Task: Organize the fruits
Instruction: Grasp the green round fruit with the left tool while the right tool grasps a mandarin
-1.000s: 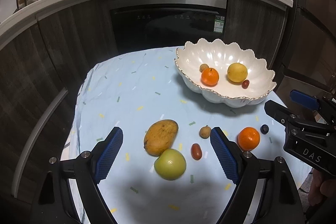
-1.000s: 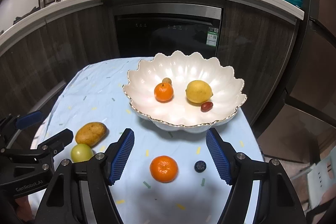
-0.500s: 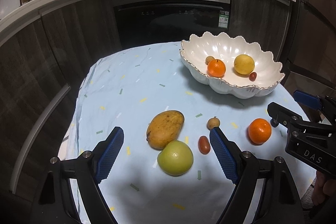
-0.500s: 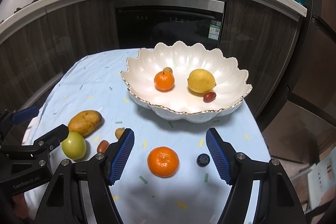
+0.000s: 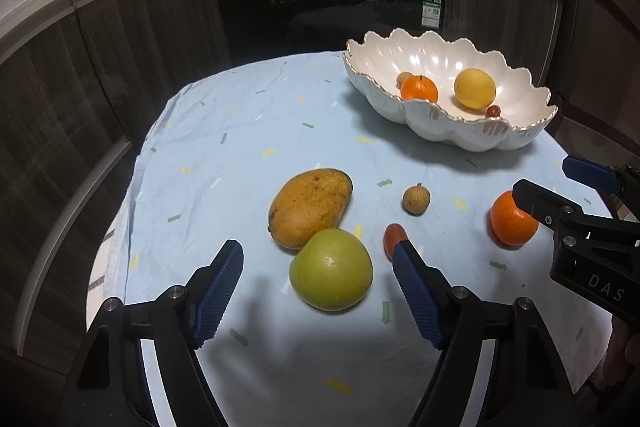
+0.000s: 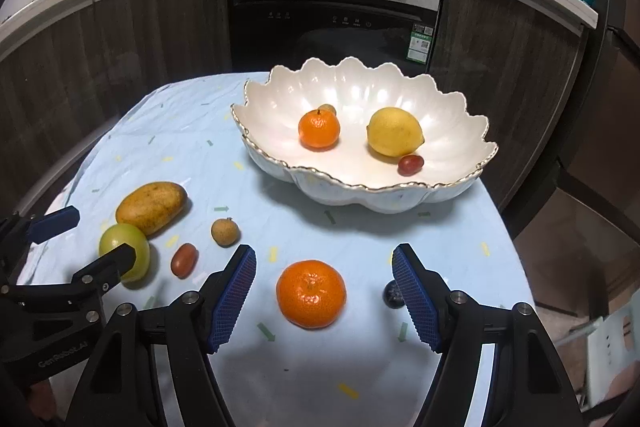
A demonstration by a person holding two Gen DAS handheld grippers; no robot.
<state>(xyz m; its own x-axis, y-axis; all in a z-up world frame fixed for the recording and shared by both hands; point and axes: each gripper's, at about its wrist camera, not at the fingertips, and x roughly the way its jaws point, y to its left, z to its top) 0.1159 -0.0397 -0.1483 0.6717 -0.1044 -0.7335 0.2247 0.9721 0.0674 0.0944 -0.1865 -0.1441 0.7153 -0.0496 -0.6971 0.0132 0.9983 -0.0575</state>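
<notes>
The pick-up step is being approached: the left gripper [image 5: 318, 291], fingers wide, is being held around the green apple [image 5: 331, 269], the right gripper [image 6: 324, 293], equally wide, around the tangerine [image 6: 311, 293]. Closing, then carrying to the far-right bowl [image 6: 400, 193], is being called for.

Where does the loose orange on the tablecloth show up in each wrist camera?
Left wrist view: the loose orange sits at the far right, partly behind the right gripper's finger.
Right wrist view: the same orange lies low and central, between the right gripper's open fingers.
Shared landmark: the scalloped white bowl, beyond the orange in both views.
</notes>
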